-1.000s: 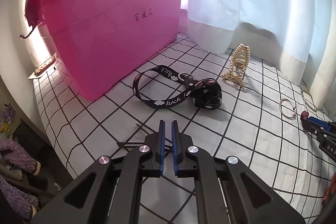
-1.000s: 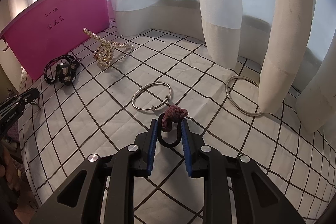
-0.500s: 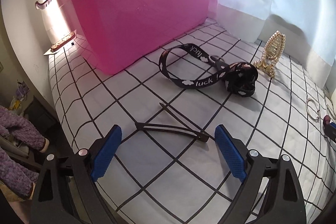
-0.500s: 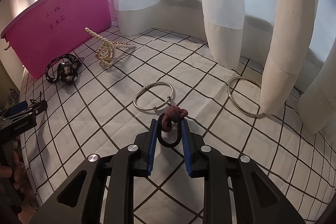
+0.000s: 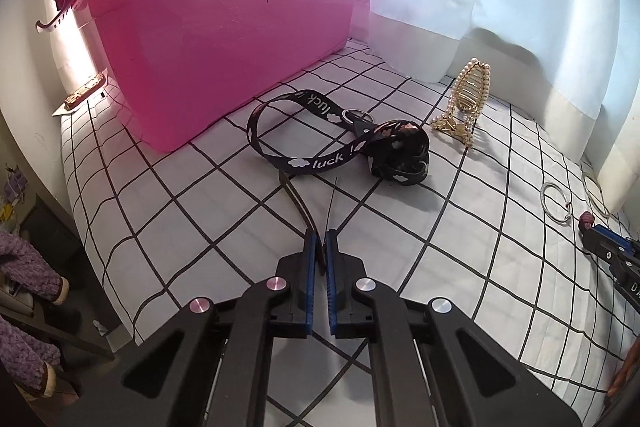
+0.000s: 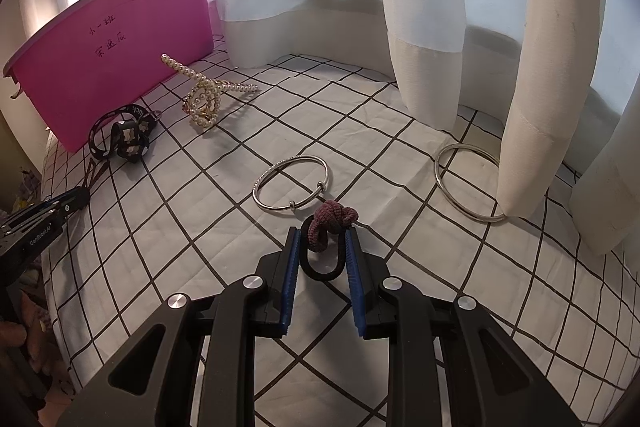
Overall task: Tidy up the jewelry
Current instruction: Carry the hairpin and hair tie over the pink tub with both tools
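Our left gripper has its jaws pinched together on the thin dark hair clip; the clip's far end reaches toward the black "luck" lanyard on the checked cloth. Our right gripper has its jaws clamped on a black hair tie with a mauve knotted scrunchie at its front. Just ahead of it lies a silver bangle, close to the scrunchie, contact unclear. A second, plain silver ring lies right, partly under the white curtain. The pearl and gold hair claw sits beyond the lanyard, near the pink storage bin, which stands at the cloth's far left.
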Demonstrator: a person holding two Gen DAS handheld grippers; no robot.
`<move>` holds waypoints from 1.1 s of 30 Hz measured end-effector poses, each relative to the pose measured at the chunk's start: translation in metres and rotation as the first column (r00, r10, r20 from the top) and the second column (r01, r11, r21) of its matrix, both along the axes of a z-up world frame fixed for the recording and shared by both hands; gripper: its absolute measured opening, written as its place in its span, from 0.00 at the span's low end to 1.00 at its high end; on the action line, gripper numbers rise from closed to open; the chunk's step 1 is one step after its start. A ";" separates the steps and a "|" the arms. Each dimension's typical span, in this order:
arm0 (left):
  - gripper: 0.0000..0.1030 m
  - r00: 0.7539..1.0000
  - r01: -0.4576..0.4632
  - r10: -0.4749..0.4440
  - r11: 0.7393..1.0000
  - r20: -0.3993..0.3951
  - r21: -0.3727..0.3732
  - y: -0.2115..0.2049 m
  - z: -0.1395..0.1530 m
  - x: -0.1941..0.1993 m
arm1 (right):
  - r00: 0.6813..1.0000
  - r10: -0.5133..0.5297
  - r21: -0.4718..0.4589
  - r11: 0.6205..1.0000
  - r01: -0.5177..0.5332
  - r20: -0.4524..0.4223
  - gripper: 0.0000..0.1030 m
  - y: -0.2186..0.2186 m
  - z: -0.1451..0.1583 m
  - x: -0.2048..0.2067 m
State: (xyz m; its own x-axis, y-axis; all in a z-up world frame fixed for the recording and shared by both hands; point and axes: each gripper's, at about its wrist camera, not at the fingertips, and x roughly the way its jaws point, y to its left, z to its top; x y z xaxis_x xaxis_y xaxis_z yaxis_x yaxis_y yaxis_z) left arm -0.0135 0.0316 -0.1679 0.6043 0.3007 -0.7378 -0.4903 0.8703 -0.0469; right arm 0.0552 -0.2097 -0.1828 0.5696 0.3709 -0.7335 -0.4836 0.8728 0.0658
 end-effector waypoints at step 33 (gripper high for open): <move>0.05 0.992 0.044 -0.050 0.997 0.116 0.056 -0.045 0.128 -0.027 | 0.987 0.122 0.087 0.987 -0.131 0.103 0.22 -0.007 0.116 -0.022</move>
State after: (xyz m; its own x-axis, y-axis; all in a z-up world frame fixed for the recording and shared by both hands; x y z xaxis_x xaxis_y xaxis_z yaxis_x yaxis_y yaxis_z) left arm -0.0401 -0.0136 -0.0396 0.7003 0.3071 -0.6444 -0.4428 0.8949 -0.0547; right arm 0.0334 -0.2169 -0.0670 0.5805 0.5091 -0.6354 -0.5980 0.7962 0.0915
